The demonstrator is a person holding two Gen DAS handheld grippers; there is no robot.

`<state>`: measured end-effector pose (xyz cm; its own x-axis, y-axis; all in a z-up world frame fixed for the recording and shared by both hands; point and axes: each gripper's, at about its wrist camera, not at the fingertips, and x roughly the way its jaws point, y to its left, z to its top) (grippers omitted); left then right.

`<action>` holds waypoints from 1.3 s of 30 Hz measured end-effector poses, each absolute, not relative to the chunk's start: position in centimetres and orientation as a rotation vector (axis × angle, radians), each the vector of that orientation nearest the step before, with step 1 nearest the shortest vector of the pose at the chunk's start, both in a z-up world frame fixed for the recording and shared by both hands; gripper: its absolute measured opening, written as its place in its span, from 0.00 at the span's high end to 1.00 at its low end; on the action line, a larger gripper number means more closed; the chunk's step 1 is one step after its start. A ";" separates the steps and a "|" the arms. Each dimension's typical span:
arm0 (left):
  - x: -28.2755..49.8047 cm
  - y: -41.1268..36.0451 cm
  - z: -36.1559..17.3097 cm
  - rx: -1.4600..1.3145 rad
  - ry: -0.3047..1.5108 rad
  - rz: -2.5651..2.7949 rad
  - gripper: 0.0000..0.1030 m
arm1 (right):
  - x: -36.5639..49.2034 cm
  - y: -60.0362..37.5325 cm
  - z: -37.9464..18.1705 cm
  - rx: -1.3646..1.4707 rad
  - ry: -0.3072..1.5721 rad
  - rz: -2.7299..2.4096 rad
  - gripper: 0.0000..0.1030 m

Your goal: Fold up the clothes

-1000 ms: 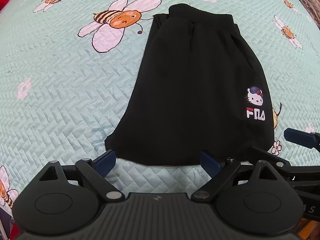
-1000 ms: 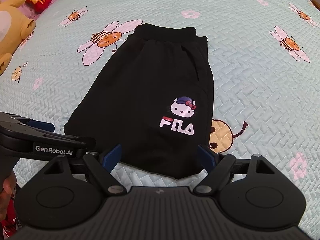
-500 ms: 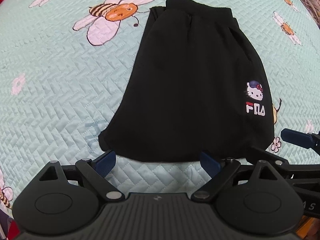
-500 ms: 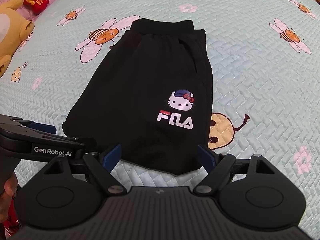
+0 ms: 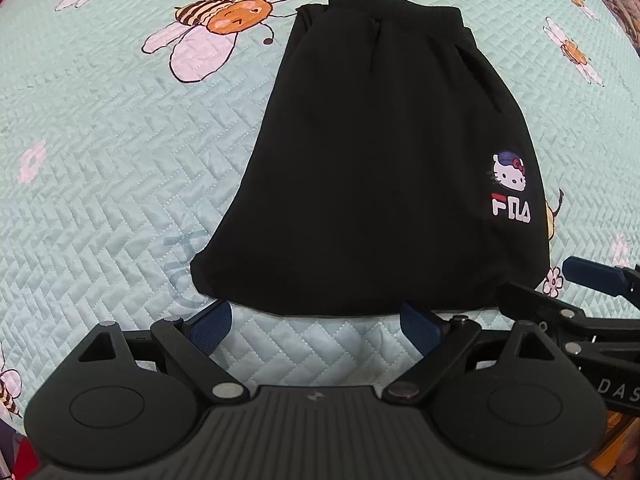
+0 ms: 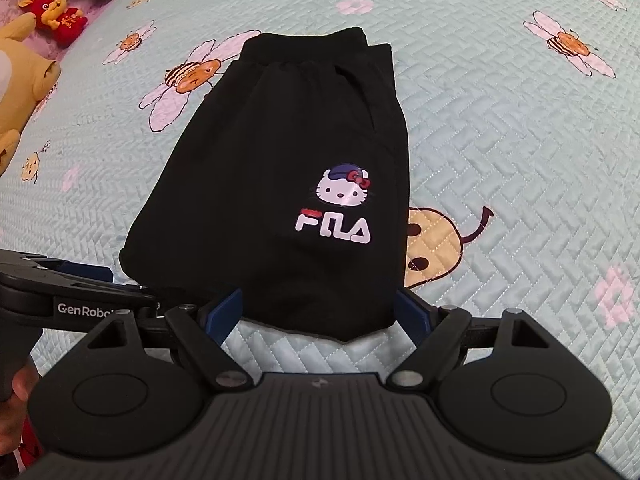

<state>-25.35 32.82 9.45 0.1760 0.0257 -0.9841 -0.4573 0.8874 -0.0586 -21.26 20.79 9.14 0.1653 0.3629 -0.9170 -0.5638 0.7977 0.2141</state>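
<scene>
Shorts [image 5: 380,168] look closer at frame bottom now; left claw [image 5: 320,318] and right claw [image 6: 318,306] wide, ready to grab the hem

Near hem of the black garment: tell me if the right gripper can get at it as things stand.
Probably yes: the right gripper is open with its jaws straddling the black garment's near hem, nothing lying between.

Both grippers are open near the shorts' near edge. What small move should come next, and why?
Probably ease both grippers forward and down onto the near hem of the shorts. The left gripper and right gripper are open at that edge, holding nothing, and the shorts lie flat on the quilt.
</scene>
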 end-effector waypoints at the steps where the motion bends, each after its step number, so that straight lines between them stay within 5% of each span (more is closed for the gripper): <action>1: -25.4 32.8 9.5 -0.379 1.359 0.354 0.09 | -21.3 20.9 9.3 -0.200 1.235 0.667 0.20; 26: -25.7 32.7 9.1 -0.382 1.347 0.345 0.09 | -22.0 21.2 9.8 -0.236 1.190 0.667 0.20; 34: -30.2 35.3 10.0 -0.536 0.952 0.229 0.09 | -22.8 14.1 8.6 -0.001 0.855 0.873 0.20; 39: -30.9 38.8 7.5 -0.772 0.828 0.237 0.09 | -19.8 10.7 6.2 0.298 0.887 0.899 0.20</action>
